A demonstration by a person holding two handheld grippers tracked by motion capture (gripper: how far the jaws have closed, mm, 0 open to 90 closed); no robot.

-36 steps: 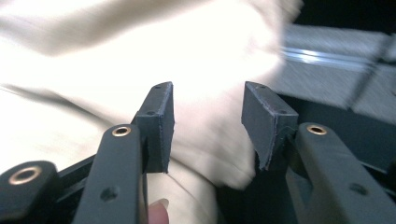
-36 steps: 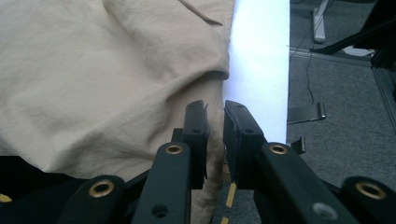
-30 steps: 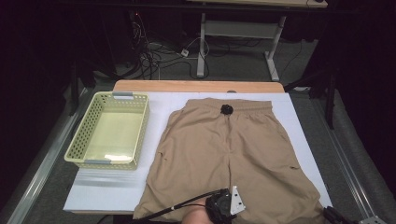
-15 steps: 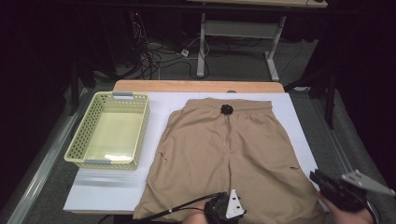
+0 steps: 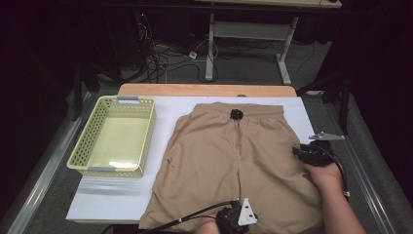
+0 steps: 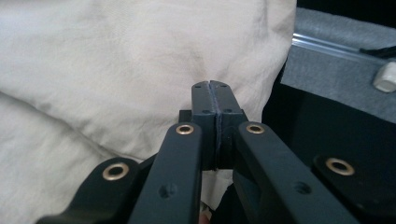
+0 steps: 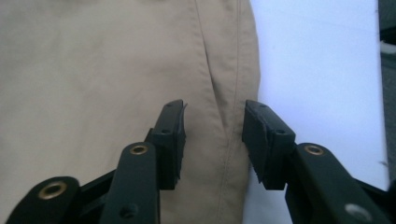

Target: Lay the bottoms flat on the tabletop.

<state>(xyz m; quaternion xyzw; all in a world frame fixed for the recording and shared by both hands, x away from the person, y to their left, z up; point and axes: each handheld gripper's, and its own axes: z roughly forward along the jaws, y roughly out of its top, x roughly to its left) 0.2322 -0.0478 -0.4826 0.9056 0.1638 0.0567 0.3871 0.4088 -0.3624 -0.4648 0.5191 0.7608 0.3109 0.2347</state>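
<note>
Tan shorts (image 5: 229, 161) lie flat on the white board (image 5: 117, 200), waistband away from me, with a black drawstring knot (image 5: 236, 114) at its middle. My left gripper (image 5: 230, 215) sits at the near hem. In the left gripper view its jaws (image 6: 215, 100) have just closed, the pads meet, and the pale cloth (image 6: 116, 70) puckers toward the tips. My right gripper (image 5: 301, 155) hovers at the shorts' right edge. Its jaws (image 7: 213, 135) have just been opening and stand apart over the side seam (image 7: 231, 93), not pressing on it.
A pale yellow slotted basket (image 5: 78, 156) stands on the left of the board. Bare white board (image 7: 317, 70) runs beside the shorts' right edge. Metal rails border the table, and cables and a desk frame lie on the dark floor beyond.
My right hand has come in from the lower right and travelled up along the shorts' right edge. The left gripper has stayed at the near hem.
</note>
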